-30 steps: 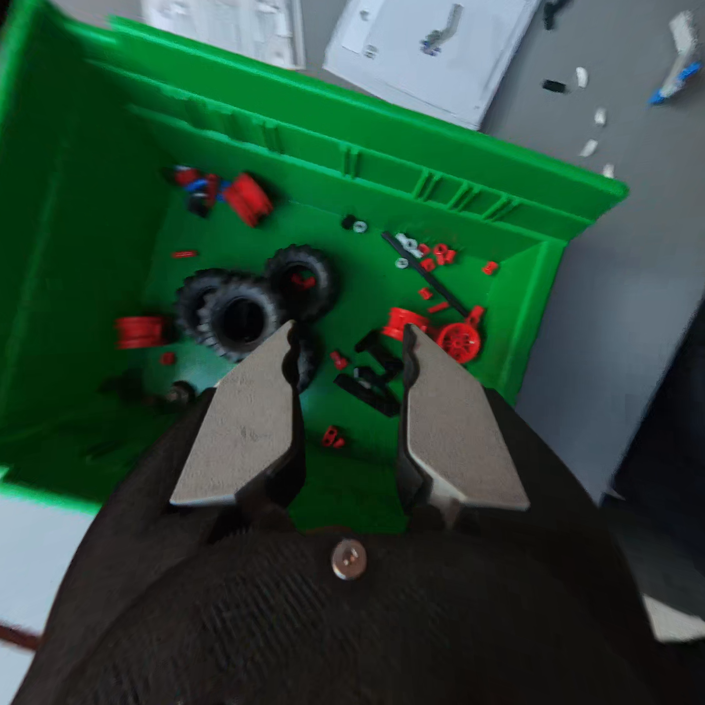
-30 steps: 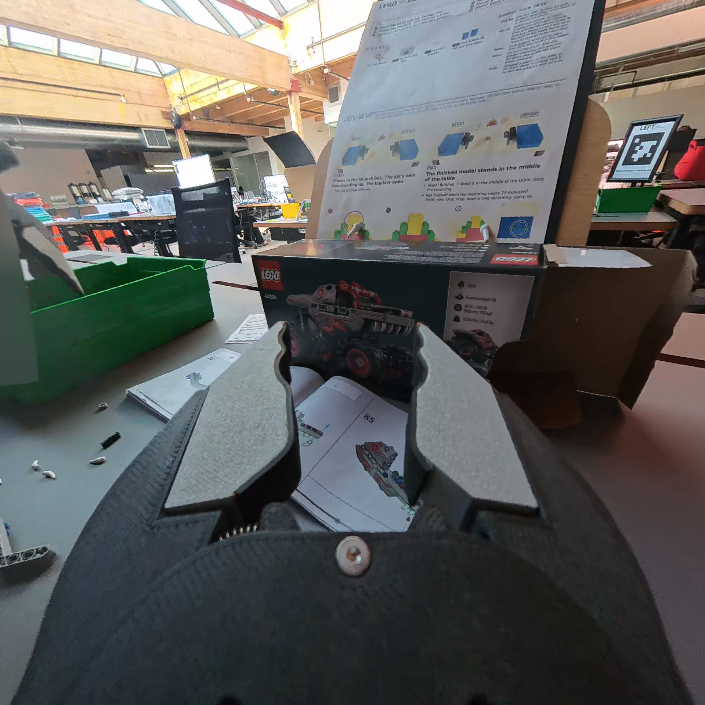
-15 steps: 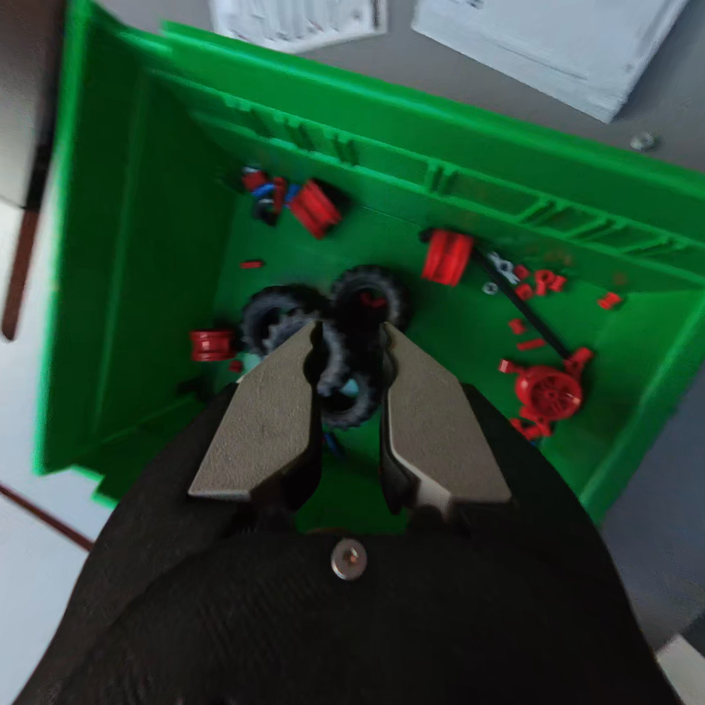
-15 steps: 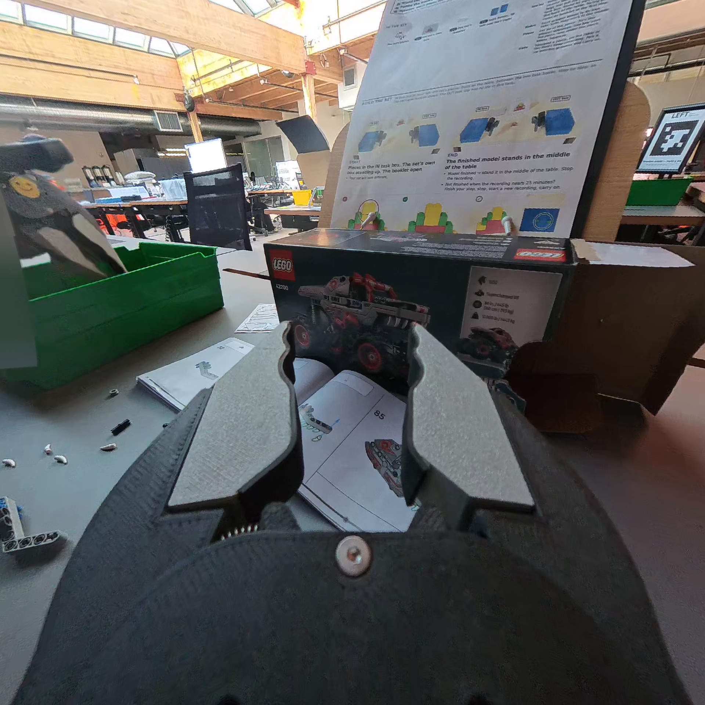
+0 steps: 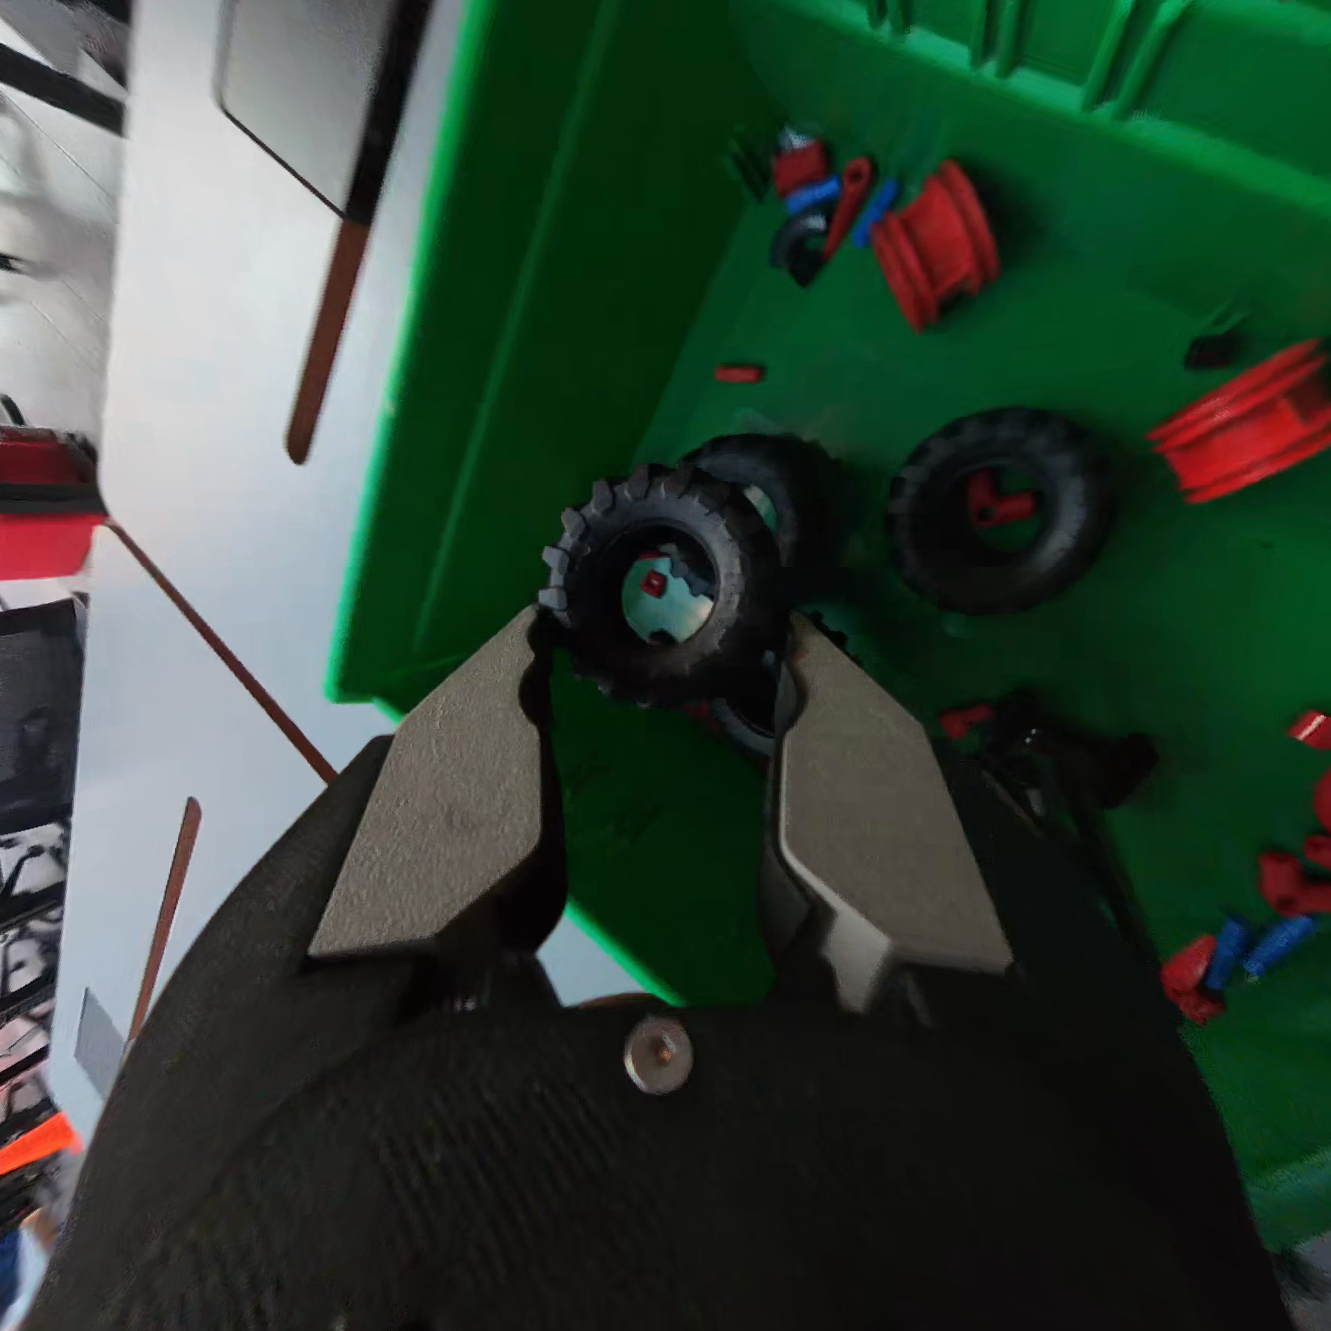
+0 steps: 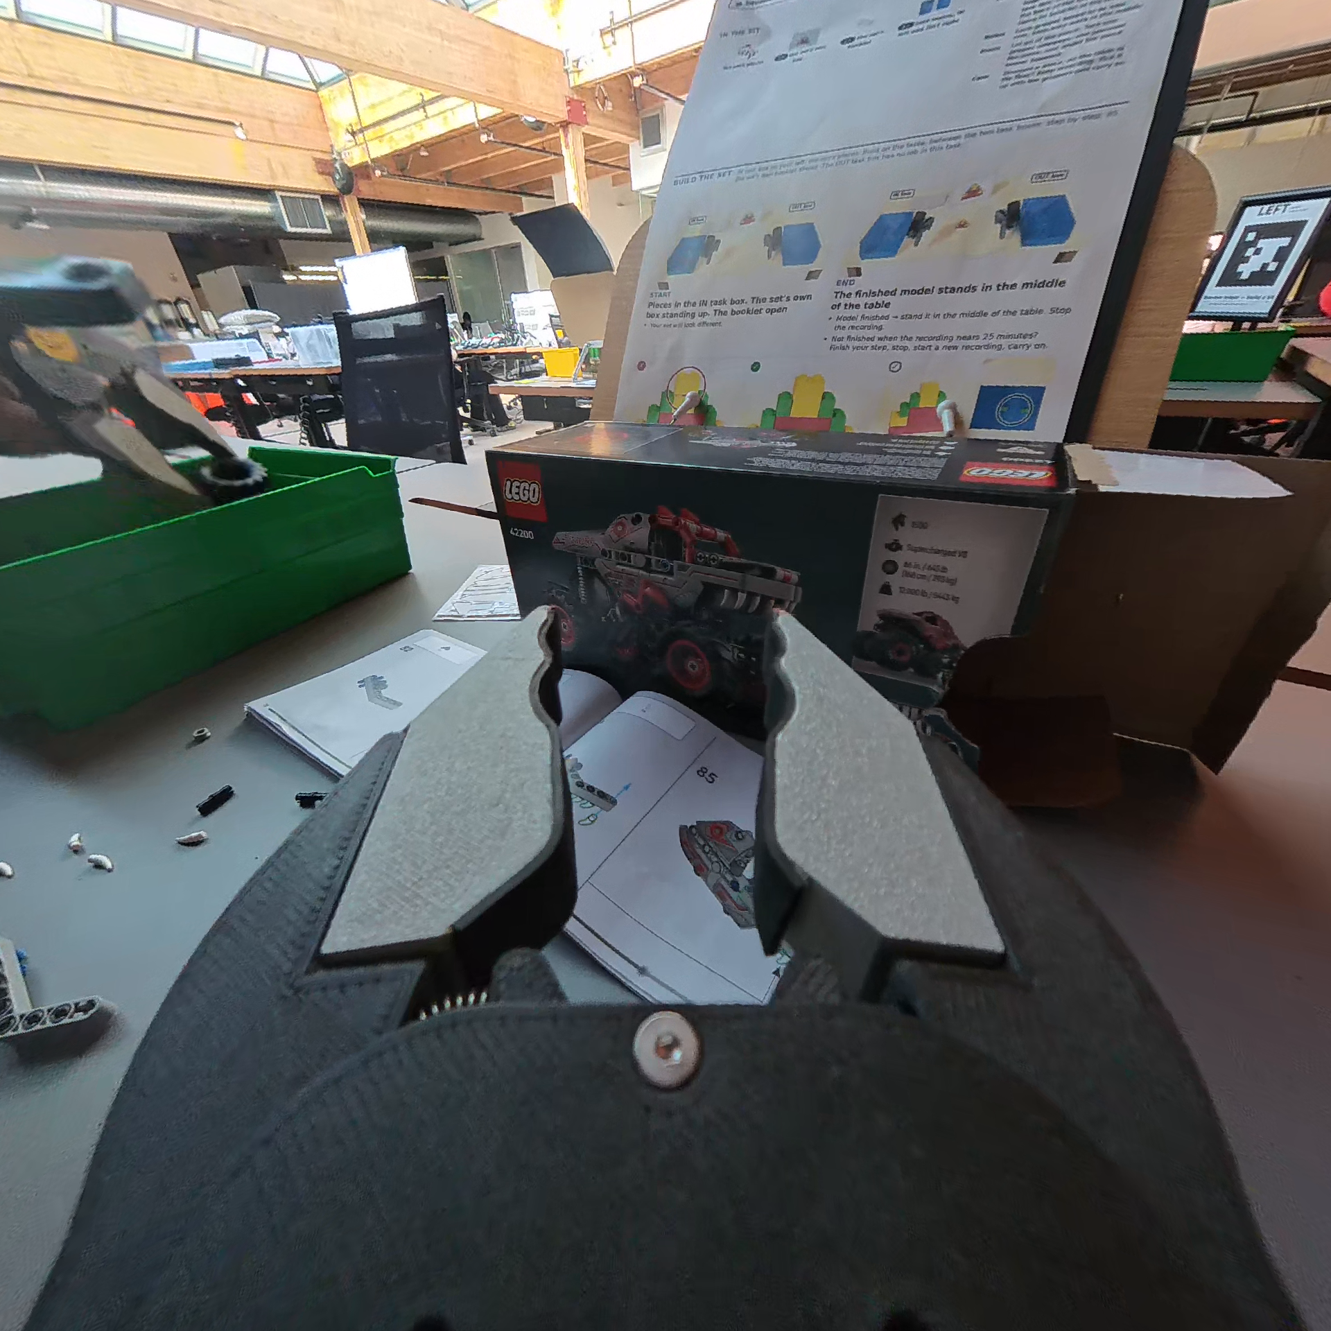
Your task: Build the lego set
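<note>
Left gripper (image 5: 662,634): fingertips clamped on a black tyre (image 5: 659,576), raised over the green bin (image 5: 504,288).
Bin contents: two more black tyres (image 5: 997,508), two red rims (image 5: 936,245), small red and blue pieces.
Right gripper (image 6: 662,648): empty, jaws parted, above the open booklet (image 6: 670,814).
Set box (image 6: 778,569): printed, standing behind the booklet.

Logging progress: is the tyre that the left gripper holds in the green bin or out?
Partly out: the left gripper holds the tyre at the green bin's rim height, above its floor.
</note>
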Demonstrator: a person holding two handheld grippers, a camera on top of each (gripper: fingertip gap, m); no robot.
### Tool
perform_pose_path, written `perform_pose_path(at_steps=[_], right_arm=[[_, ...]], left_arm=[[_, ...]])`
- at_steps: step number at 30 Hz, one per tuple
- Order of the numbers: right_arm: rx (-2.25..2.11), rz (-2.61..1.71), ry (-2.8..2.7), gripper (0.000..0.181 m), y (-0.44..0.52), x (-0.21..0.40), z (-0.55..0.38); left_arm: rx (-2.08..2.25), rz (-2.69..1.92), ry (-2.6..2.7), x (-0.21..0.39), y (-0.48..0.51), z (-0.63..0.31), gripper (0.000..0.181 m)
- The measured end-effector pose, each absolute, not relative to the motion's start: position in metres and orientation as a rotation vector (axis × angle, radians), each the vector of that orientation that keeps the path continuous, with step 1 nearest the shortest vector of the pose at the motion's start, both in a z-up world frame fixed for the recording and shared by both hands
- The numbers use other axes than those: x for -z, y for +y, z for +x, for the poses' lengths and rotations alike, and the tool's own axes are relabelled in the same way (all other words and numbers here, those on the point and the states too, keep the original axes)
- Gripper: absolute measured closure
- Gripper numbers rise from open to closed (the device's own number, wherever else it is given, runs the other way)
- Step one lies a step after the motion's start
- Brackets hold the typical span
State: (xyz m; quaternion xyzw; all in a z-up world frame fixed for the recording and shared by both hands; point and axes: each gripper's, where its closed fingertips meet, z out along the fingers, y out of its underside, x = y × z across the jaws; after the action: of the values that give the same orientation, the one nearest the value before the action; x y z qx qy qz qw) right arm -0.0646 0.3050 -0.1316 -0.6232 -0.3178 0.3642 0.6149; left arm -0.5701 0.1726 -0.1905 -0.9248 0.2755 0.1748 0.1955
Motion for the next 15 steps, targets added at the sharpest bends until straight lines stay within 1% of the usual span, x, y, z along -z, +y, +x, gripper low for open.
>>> perform_pose_path(at_steps=[3,5,7,10,13,15], right_arm=[[-0.844,-1.451,-0.734,0.130,0.307,0.135,-0.065],[-0.846,-1.461,-0.736,0.130,0.308,0.137,-0.065],[-0.846,-1.469,-0.740,0.130,0.309,0.139,-0.066],[-0.843,-1.472,-0.735,0.131,0.310,0.139,-0.065],[-0.847,-1.468,-0.729,0.132,0.309,0.138,-0.064],[-0.848,-1.462,-0.732,0.132,0.308,0.137,-0.064]], left_arm=[[-0.449,-2.442,0.584,0.147,0.186,-0.580,0.122],[-0.378,-2.413,0.570,0.137,0.184,-0.579,0.122],[-0.238,-2.463,0.644,0.142,0.172,-0.567,0.122],[0.037,-2.603,0.905,0.173,0.134,-0.529,0.121],[0.065,-2.616,1.009,0.185,0.123,-0.516,0.121],[-0.003,-2.644,1.014,0.191,0.124,-0.525,0.116]])
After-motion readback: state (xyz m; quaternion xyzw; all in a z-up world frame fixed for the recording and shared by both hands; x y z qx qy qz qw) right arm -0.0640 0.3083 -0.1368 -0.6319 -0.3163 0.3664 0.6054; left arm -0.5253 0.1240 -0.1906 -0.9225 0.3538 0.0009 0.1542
